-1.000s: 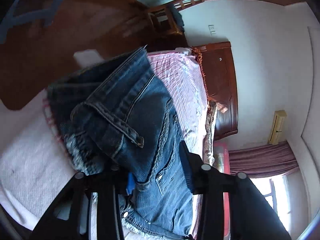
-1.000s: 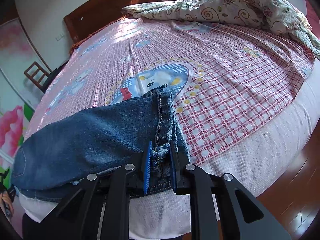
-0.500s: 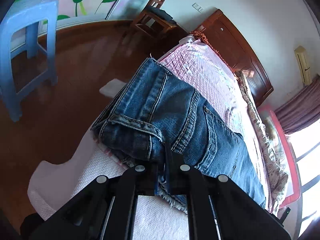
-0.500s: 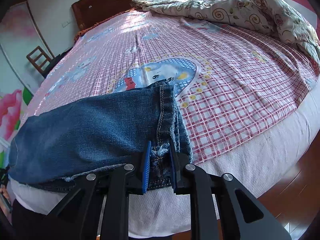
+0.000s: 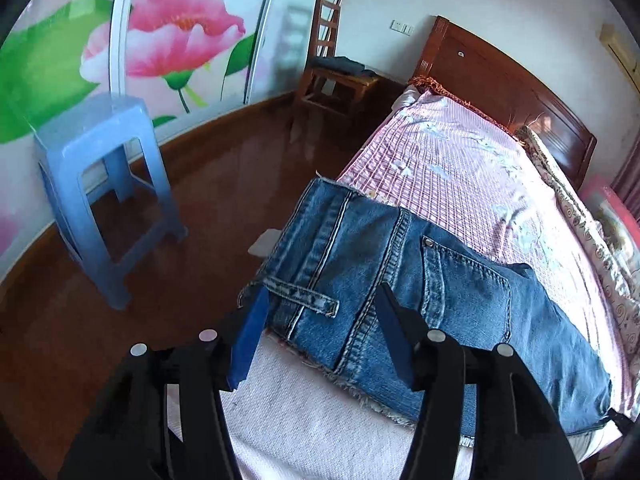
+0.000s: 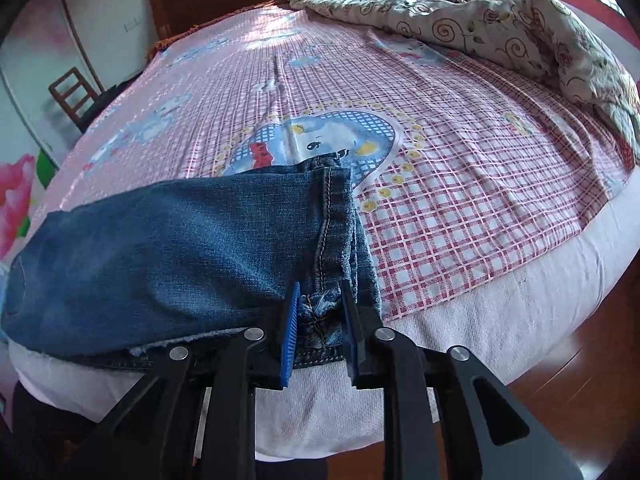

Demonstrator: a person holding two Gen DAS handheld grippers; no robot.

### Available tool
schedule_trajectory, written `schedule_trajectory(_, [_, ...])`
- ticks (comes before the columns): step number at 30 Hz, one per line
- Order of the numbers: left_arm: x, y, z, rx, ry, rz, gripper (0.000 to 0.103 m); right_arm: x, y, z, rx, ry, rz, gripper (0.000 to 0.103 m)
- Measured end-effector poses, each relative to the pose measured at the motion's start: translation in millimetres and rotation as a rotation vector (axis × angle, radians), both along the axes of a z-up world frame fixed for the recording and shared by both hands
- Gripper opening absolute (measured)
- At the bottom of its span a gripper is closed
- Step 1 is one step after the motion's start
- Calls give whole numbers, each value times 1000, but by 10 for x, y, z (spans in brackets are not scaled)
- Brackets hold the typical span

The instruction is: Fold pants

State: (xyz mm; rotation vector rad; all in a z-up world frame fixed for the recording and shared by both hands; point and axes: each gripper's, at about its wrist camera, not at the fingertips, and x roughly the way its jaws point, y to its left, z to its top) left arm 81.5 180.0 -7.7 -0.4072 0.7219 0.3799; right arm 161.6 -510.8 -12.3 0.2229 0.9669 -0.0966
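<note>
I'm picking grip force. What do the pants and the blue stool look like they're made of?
Pants: apparently denim, matte faded blue, judging by the pale topstitching, rivet and frayed edge. Blue stool: likely moulded plastic, smooth and slightly glossy, apparently one piece.

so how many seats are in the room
2. A blue stool stands on the floor by the flower wall, and a wooden chair stands beside the headboard. Others may be out of view.
</note>
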Motion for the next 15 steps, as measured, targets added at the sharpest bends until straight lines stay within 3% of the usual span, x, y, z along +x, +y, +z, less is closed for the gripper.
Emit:
schedule_trajectory(1, [-4,-58,89,25,-14,-4,56,-58,-82,19,53,-20,-44,35])
schedule_trajectory(4, [-35,-303,334,116,-91,-49,69,-334,-384,46,294,-101,-195,35])
schedule_trajectory(7, [-9,-552,360,91,-188,-183,77,-552,-621,-45,549,-150,-303,35])
schedule_trajectory(9, [121,-725,310,82,-179,-271,87,-646,-688,-107,714,-188,-345,35])
schedule_trajectory(12, [323,-859,126,13,-126,-352,87,-641,-633,-239,867,-143,-384,35])
schedule_trajectory(15, [430,-871,-143,-29,-40,-367,87,-651,-549,-410,1030,-112,-442,35])
